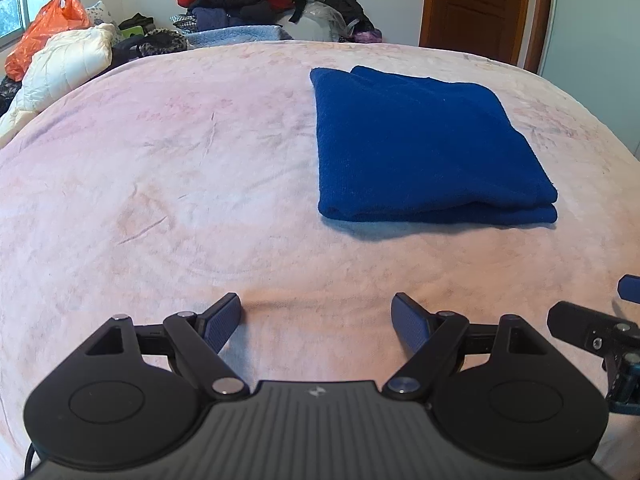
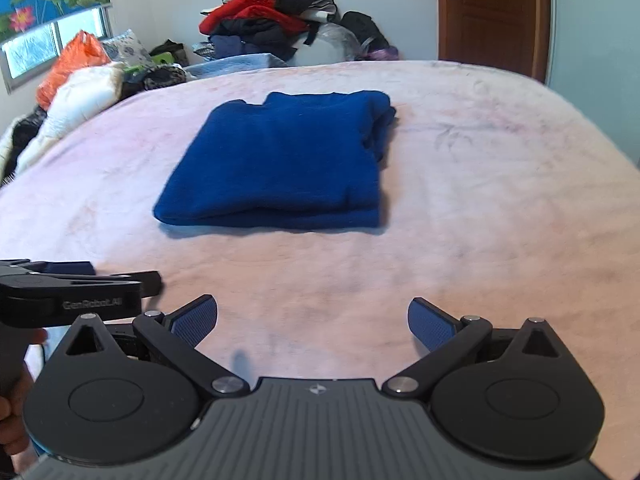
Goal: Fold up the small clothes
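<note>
Left wrist view: both tools, left [image 1: 316,316] and right [image 2: 313,320], gape apart, well short of the folded blue garment's [image 1: 424,148] near edge

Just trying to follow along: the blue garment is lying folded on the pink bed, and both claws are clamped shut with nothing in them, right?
Not quite. The blue garment does lie folded on the pink bed, and both claws hold nothing, but they are open, not shut: the left claw in the left wrist view and the right claw in the right wrist view.
</note>
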The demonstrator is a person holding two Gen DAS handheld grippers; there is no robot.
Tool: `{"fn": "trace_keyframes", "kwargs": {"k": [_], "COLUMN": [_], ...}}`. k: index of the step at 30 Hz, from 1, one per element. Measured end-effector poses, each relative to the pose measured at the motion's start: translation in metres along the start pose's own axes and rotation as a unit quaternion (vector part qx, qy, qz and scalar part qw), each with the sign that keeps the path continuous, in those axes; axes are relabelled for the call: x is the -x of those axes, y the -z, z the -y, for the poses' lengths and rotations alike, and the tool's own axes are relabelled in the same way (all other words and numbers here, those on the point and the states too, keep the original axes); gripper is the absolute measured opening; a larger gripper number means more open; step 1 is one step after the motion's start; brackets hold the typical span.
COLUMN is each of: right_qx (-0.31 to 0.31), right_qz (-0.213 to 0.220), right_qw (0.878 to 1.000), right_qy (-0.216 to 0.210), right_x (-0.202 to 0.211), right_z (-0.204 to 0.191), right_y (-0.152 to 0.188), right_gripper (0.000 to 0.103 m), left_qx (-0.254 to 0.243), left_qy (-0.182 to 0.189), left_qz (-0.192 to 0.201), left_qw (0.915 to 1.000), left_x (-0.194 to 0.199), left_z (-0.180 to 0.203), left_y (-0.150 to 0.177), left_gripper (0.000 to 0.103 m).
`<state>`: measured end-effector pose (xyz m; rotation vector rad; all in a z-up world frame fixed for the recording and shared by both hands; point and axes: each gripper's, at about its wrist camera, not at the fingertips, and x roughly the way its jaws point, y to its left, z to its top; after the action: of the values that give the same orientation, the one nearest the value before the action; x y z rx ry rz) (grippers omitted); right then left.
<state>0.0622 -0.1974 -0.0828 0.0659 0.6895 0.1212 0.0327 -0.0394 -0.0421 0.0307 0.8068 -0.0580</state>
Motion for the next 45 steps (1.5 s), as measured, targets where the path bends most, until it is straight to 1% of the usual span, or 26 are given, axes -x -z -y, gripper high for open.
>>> {"fn": "trace_keyframes", "kwargs": {"k": [3,6,9,16,28,45], "right_qx": [0.000,-0.001,-0.011,0.003,-0.006,-0.008], "right_qz": [0.006,-0.004,-0.009,-0.006,-0.006,-0.010], "right_qw": [1.000,1.000,1.000,1.000,1.000,1.000], "right_qy": [0.002,0.004,-0.004,-0.002,-0.004,-0.007], "right_x": [0.000,-0.004,-0.005,-0.002,-0.001,-0.002], "right_z": [0.000,0.002,0.004,0.003,0.011,0.011], "right_y": [-0.001,-0.002,-0.002,-0.001,-0.002,-0.001], "right_gripper": [0.103,0.103,0.103,0.103,0.103,0.103], "left_qx": [-0.001,0.002,0.001,0.013,-0.008,-0.006], "left_qy": [-0.004,-0.006,-0.009,-0.002,-0.009,-0.010], "left_qz": [0.001,0.004,0.003,0.001,0.007,0.006], "left_qw": [1.0000,1.0000,1.0000,0.9999,0.9999,0.9999], "left_x": [-0.001,0.000,0.001,0.006,0.012,0.012], "left_z": [0.001,0.000,0.000,-0.005,0.000,0.000], "left_y": [0.001,0.002,0.003,0.004,0.004,0.005], "left_gripper": [0.085,0.086,0.086,0.086,0.086,0.086]}}
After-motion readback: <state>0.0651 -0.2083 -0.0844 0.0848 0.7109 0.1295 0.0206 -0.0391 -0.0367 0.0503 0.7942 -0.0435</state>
